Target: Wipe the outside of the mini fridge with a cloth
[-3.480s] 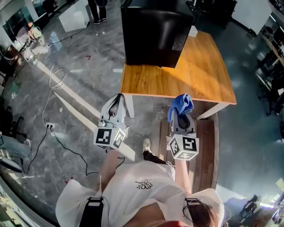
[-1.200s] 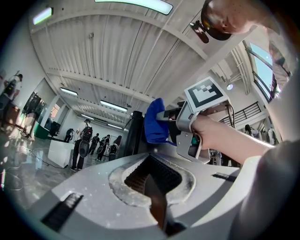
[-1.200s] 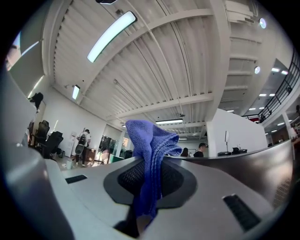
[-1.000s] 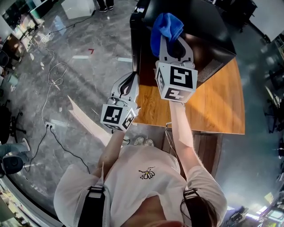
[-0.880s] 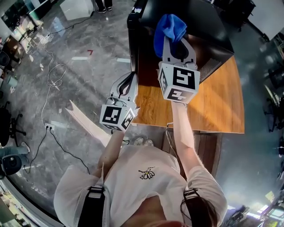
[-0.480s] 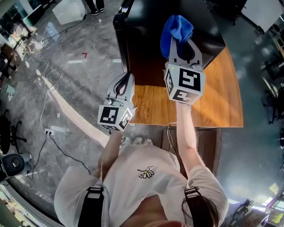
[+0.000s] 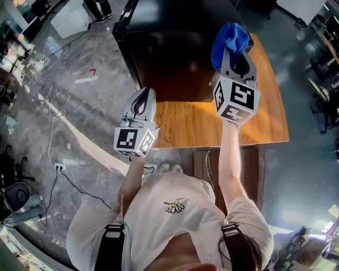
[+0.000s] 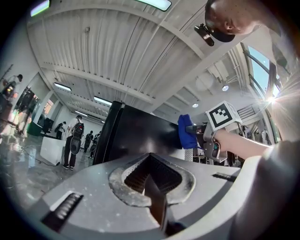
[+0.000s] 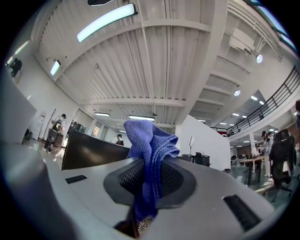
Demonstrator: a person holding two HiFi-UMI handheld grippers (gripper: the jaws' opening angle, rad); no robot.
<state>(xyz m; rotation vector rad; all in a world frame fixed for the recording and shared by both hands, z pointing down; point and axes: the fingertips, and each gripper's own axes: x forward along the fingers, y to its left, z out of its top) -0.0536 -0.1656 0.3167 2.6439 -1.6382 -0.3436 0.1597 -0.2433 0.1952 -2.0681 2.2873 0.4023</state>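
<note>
The black mini fridge stands on the far part of a wooden table. My right gripper is raised at the fridge's upper right edge, shut on a blue cloth that bunches out above its jaws. In the right gripper view the cloth is pinched between the jaws, with the fridge to the left. My left gripper hovers lower, over the table's front left edge, shut and empty. The left gripper view shows the fridge ahead and the cloth beside it.
Cables trail over the grey floor to the left of the table. A wooden bench sits under the table's front edge. People stand beyond the fridge, and office chairs are at the far right.
The person has stepped up to the table and lifted the right gripper with the cloth to the fridge. Over the last second it slid right, towards the fridge's right edge. The left gripper stayed shut.
</note>
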